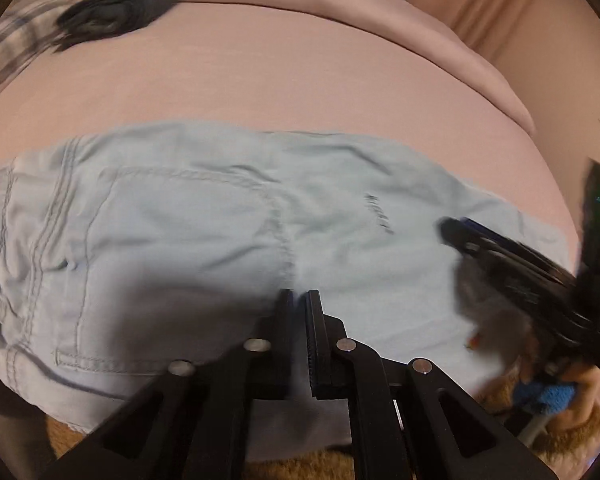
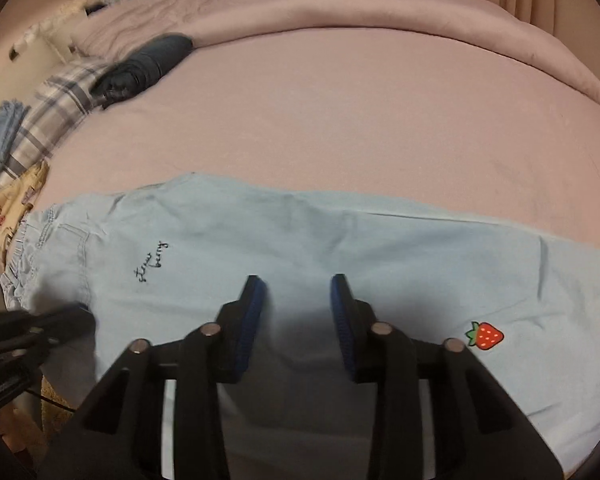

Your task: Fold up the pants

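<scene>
The pale blue pants (image 2: pixel 300 248) lie flat along the near edge of the bed (image 2: pixel 340 120), apparently halved lengthwise, waistband left; the crosswise folds seem still to come; my left gripper (image 1: pixel 298 300) hovers above the pants, jaws shut and empty; my right gripper (image 2: pixel 298 292) hangs partly open over the pants, gripping nothing.

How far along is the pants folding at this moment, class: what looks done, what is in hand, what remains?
Done: the light blue pants lie flat on the pink bed, apparently doubled leg over leg. In hand: nothing gripped; the right gripper hovers open above the fabric, and the left gripper is shut with no cloth visibly between its pads. Left: folding the pants across their length.
</scene>
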